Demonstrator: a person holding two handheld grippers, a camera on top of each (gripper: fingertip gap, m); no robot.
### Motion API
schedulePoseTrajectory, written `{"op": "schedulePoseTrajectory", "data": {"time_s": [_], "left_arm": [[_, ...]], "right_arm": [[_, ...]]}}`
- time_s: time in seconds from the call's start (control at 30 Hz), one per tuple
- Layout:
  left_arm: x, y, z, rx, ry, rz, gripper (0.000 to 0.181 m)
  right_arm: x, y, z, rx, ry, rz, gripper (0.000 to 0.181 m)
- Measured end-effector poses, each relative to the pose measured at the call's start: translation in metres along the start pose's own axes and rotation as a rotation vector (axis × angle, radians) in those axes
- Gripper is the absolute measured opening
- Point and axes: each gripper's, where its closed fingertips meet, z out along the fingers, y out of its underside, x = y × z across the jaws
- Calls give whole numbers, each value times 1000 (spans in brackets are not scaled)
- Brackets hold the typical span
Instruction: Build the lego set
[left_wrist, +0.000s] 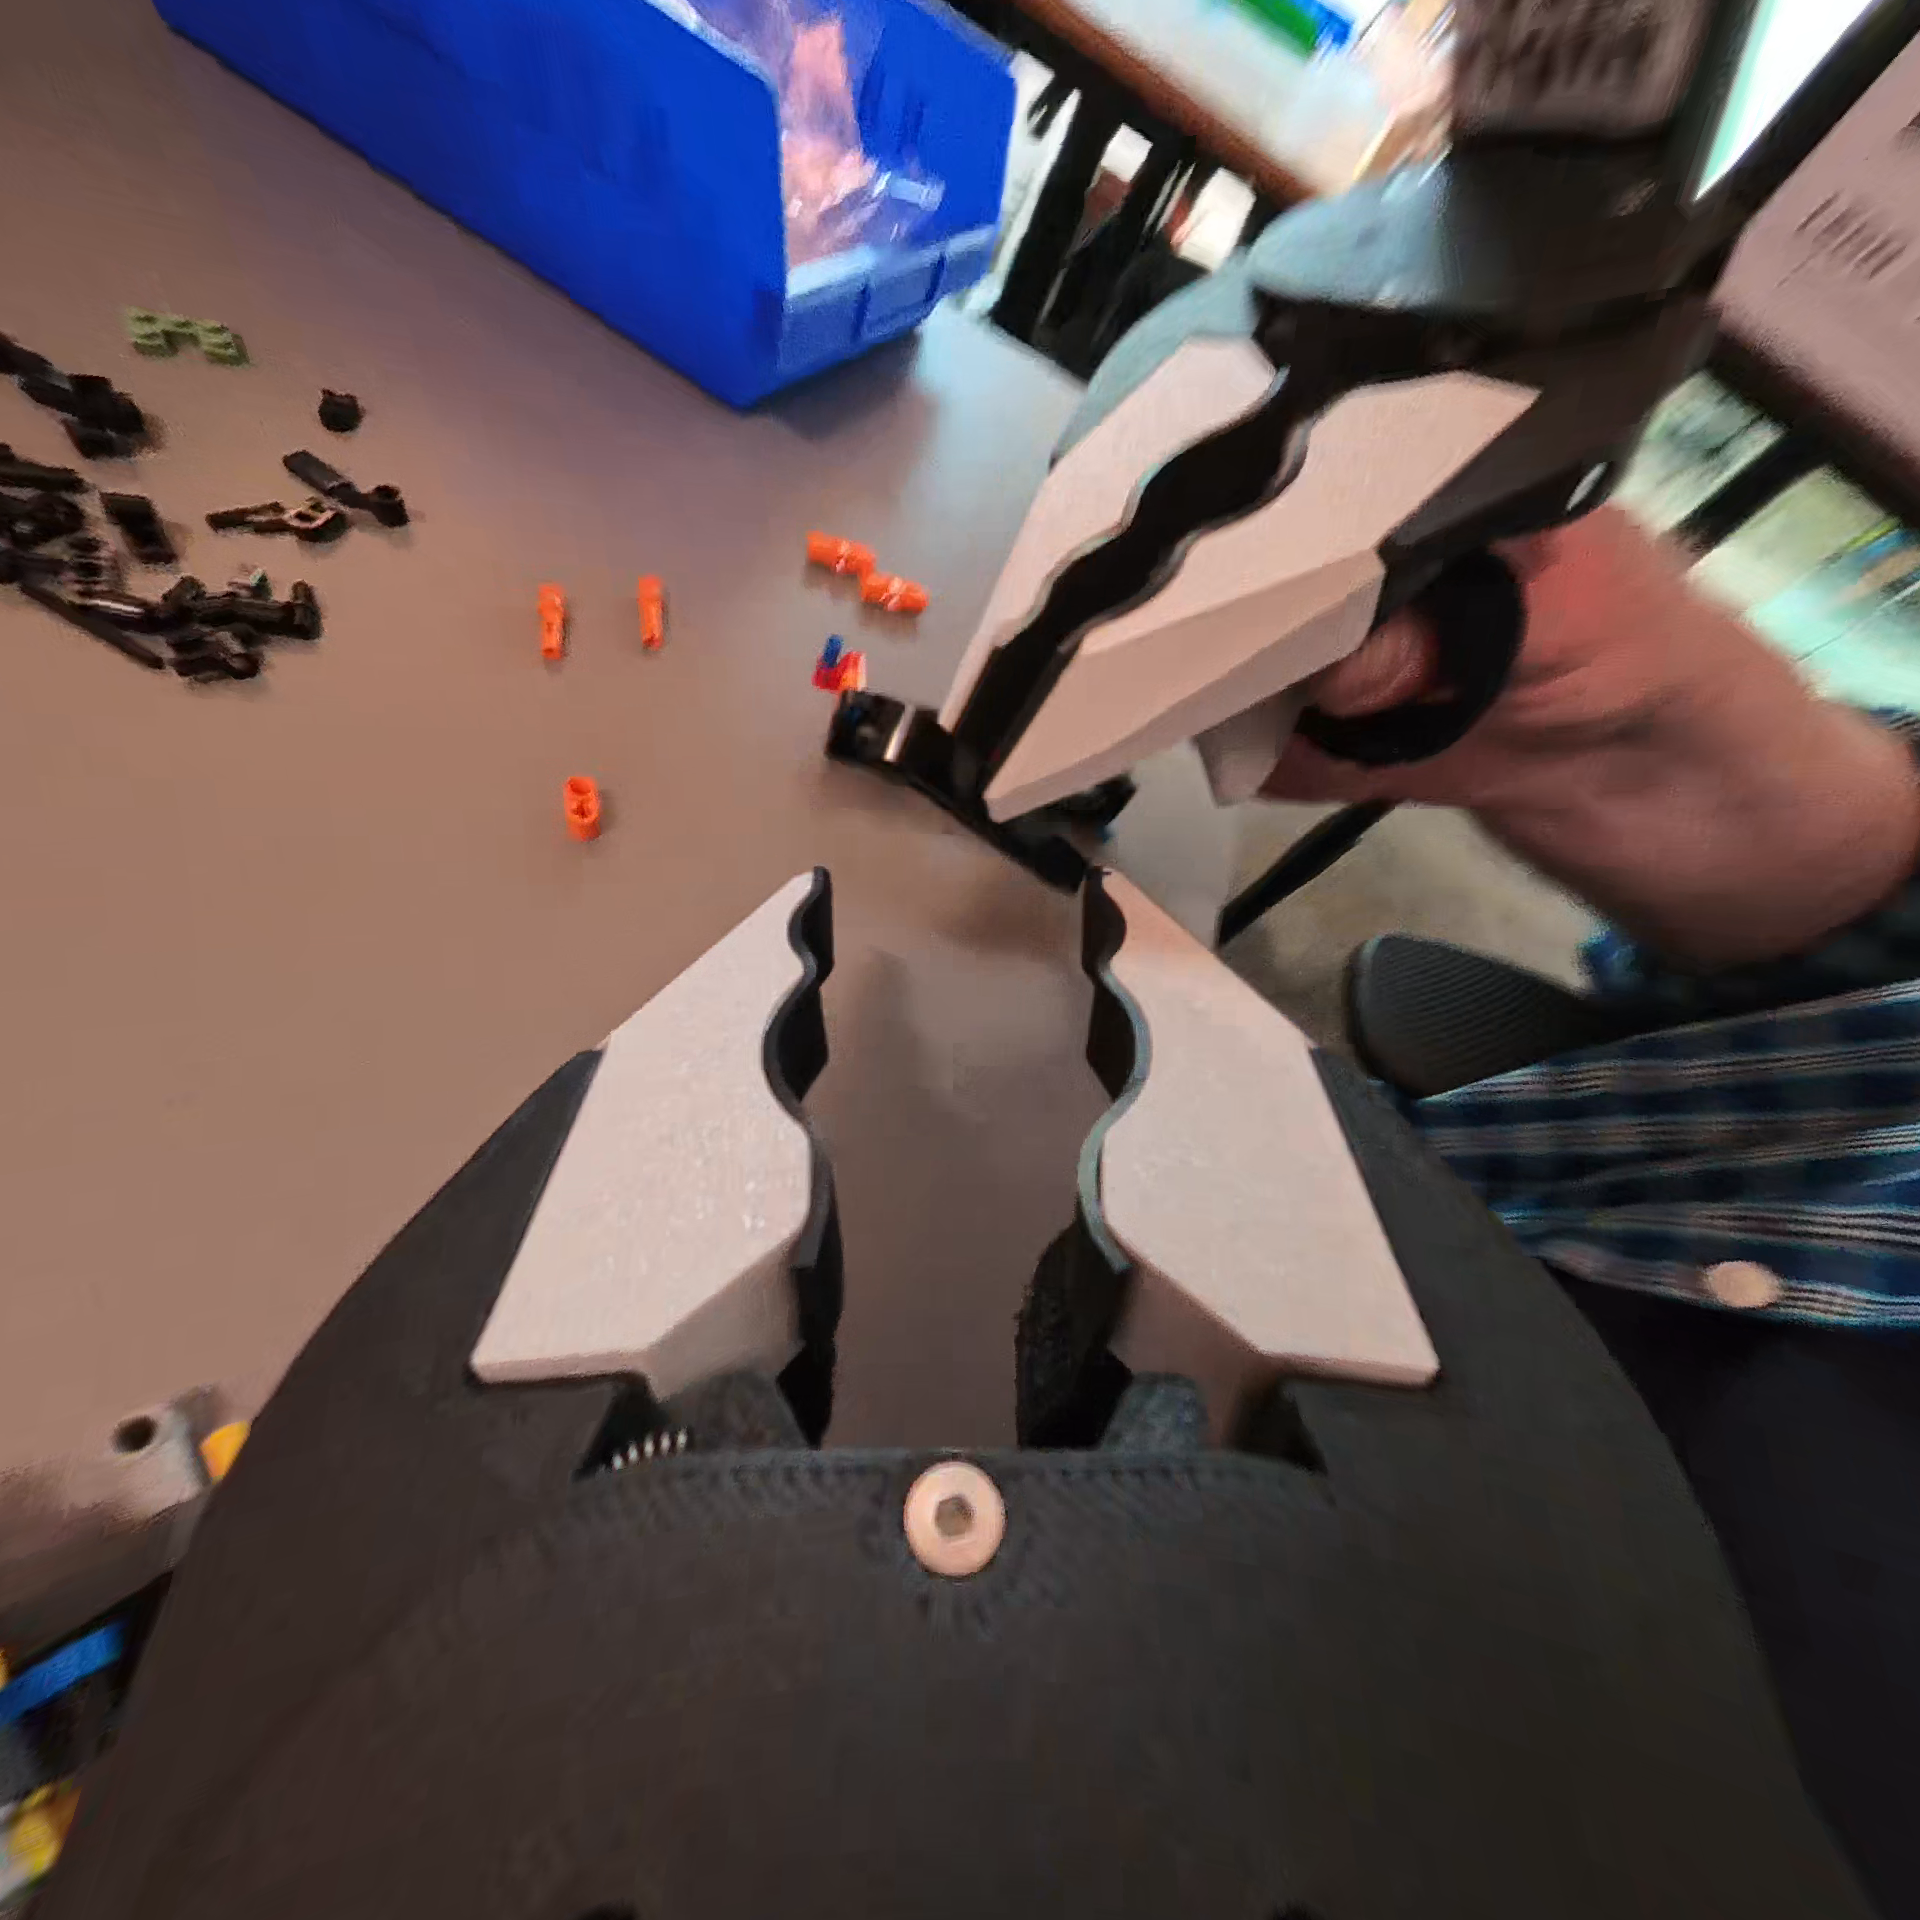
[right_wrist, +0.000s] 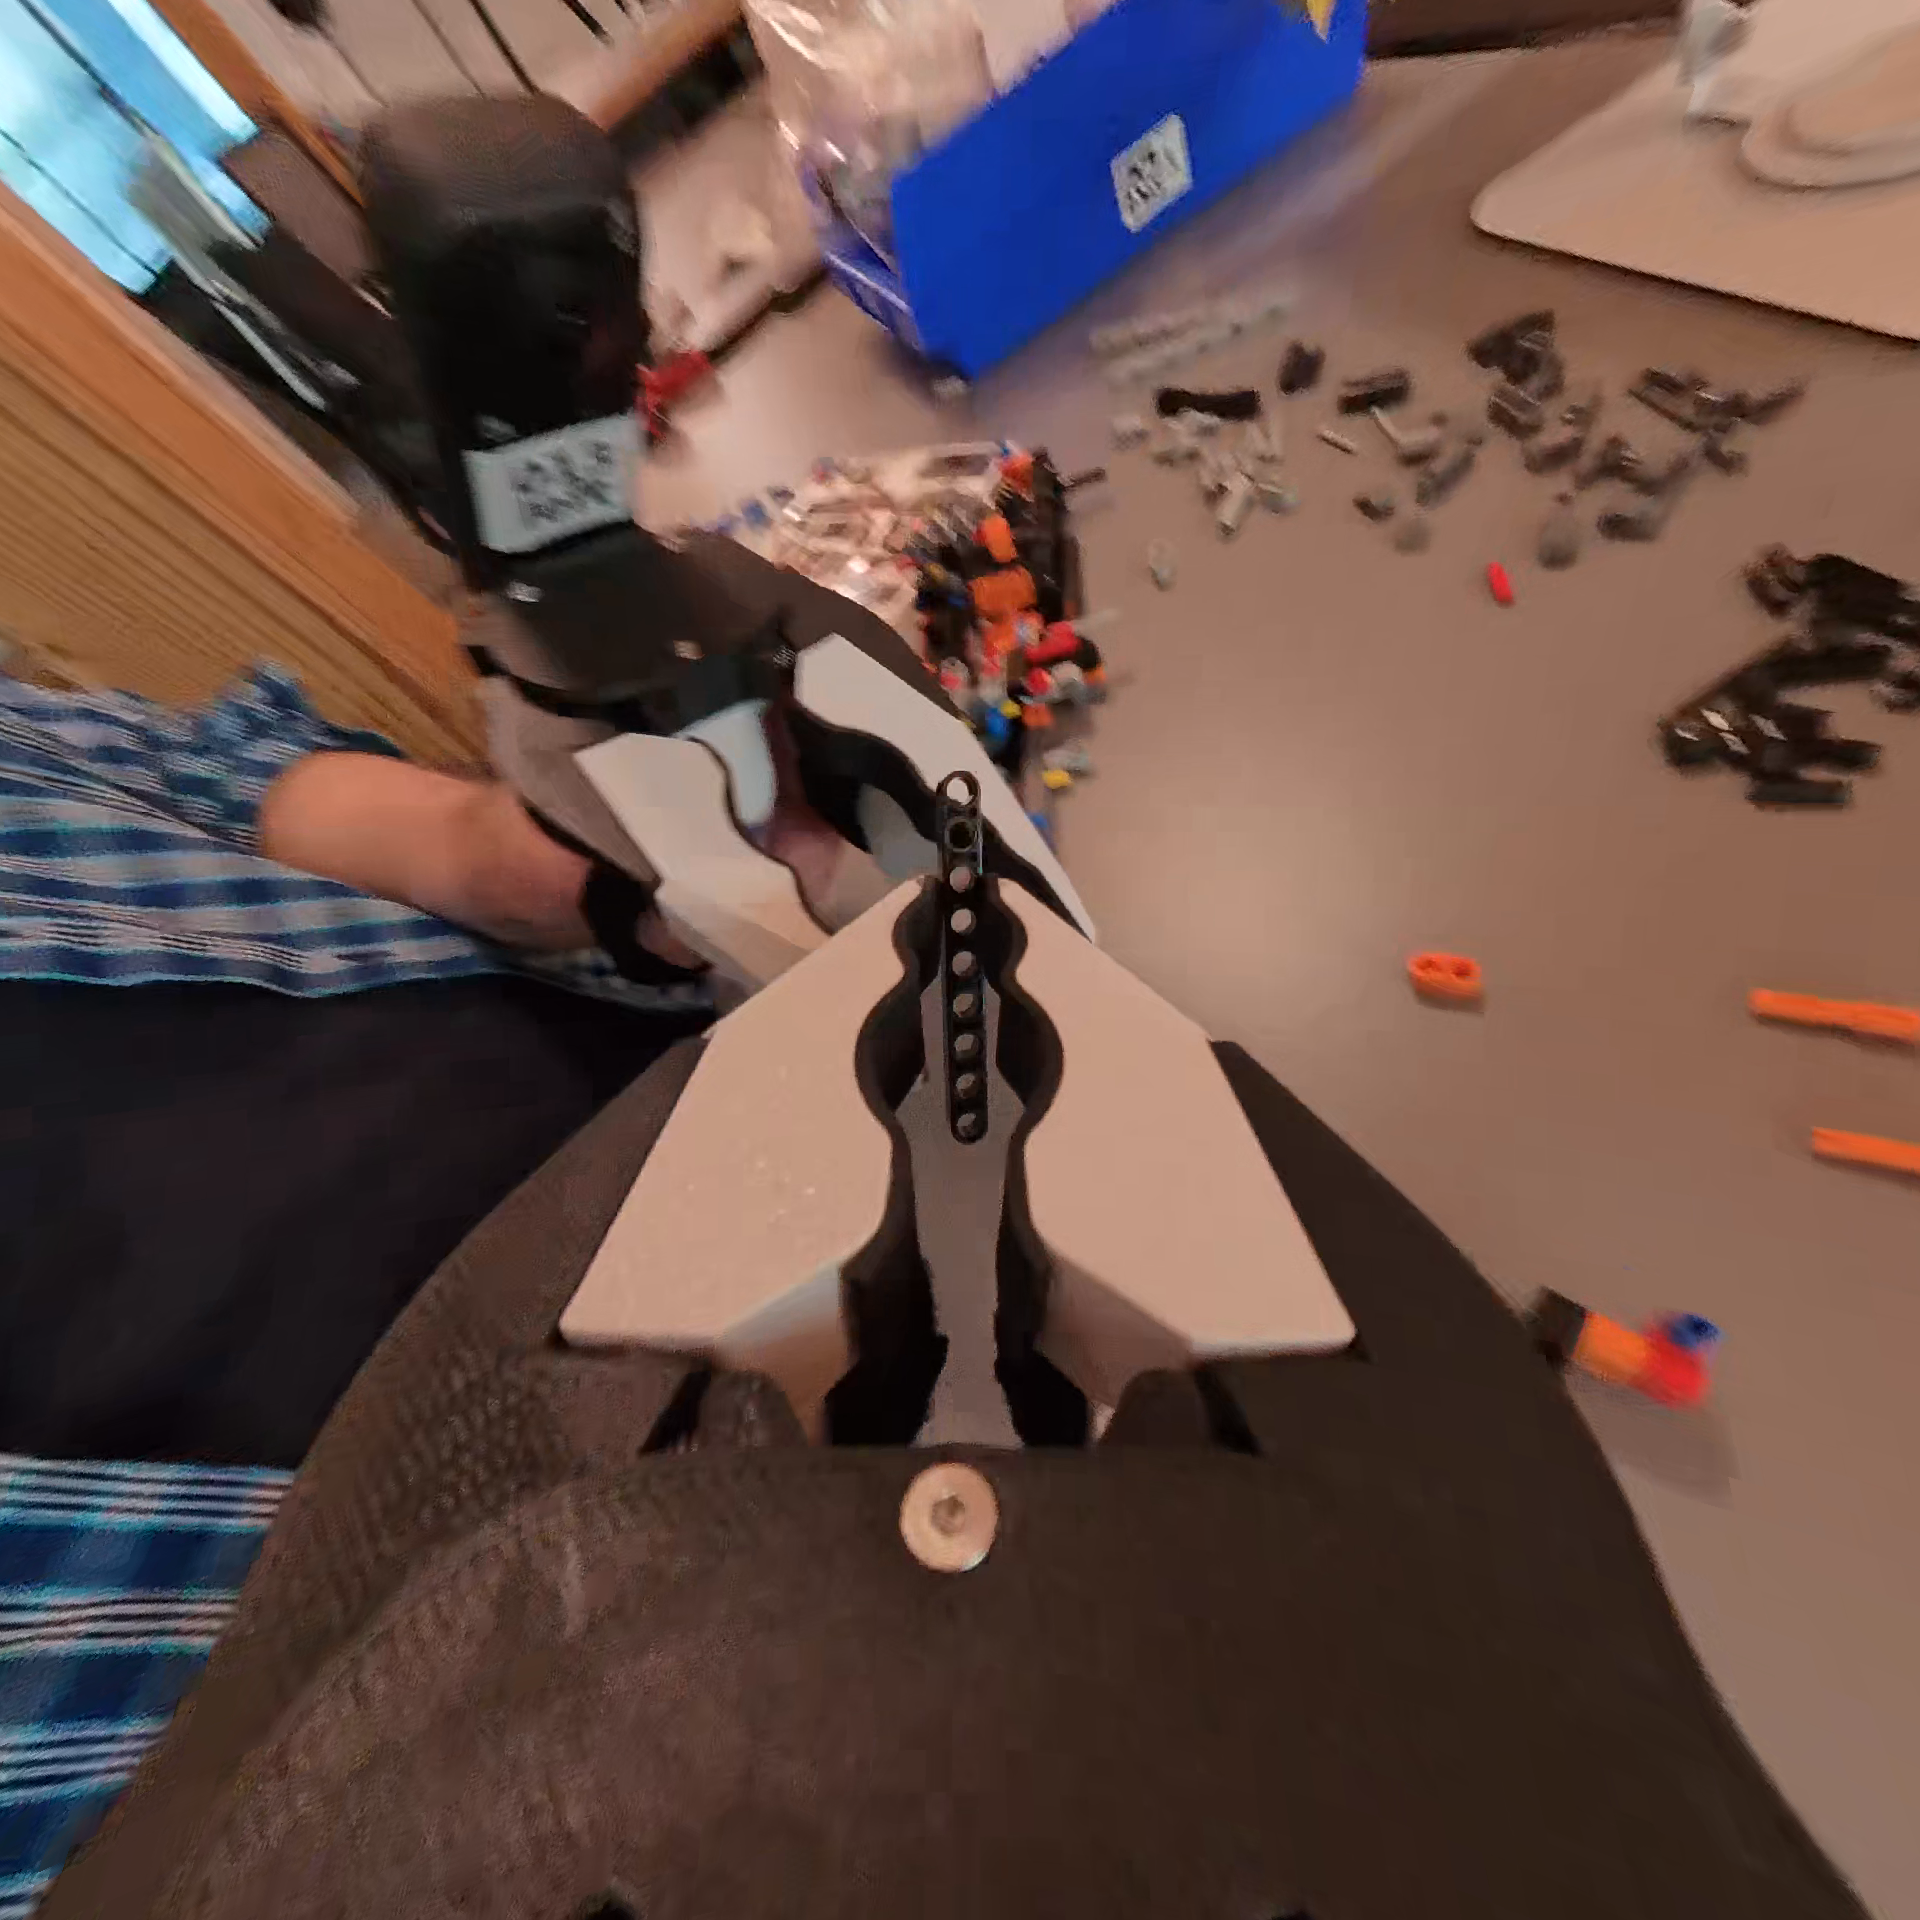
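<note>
My right gripper (right_wrist: 961, 899) is shut on a long black beam with holes (right_wrist: 963, 997), which runs along the jaws and sticks out past the tips. In the left wrist view the right gripper (left_wrist: 977, 769) comes in from the upper right, and the black beam (left_wrist: 894, 743) in its tips slants down to the brown table. My left gripper (left_wrist: 956, 894) is open and empty, just in front of that beam's near end. It also shows in the right wrist view (right_wrist: 831, 862), open, just beyond the beam's tip.
A blue bin (left_wrist: 582, 156) stands at the back. Loose orange pieces (left_wrist: 551, 618), a black pile (left_wrist: 125, 561), a green piece (left_wrist: 187, 338) and a small red-blue piece (left_wrist: 836, 665) lie around. A mixed coloured heap (right_wrist: 1008, 613), grey pieces (right_wrist: 1226, 457) and orange beams (right_wrist: 1829, 1013) also lie there. My left and right fingertips are right by each other.
</note>
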Motion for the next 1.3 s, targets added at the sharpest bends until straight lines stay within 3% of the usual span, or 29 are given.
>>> {"op": "schedulePoseTrajectory", "data": {"time_s": [0.1, 0.3, 0.43, 1.07, 1.3], "left_arm": [[7, -17, -11, 118, 125, -106, 43], [31, -34, -23, 213, 356, -195, 21], [30, -39, -27, 258, 381, -231, 7], [30, -36, -31, 205, 429, -255, 7], [29, -31, -26, 167, 443, -299, 6]], "right_arm": [[-13, -11, 3, 63, -96, 58, 4], [-26, -24, 6, 151, -226, 143, 4], [-32, -30, 5, 185, -273, 168, 4], [-27, -35, -6, 232, -242, 165, 5], [-12, -32, -31, 203, -66, 51, 12]]}}
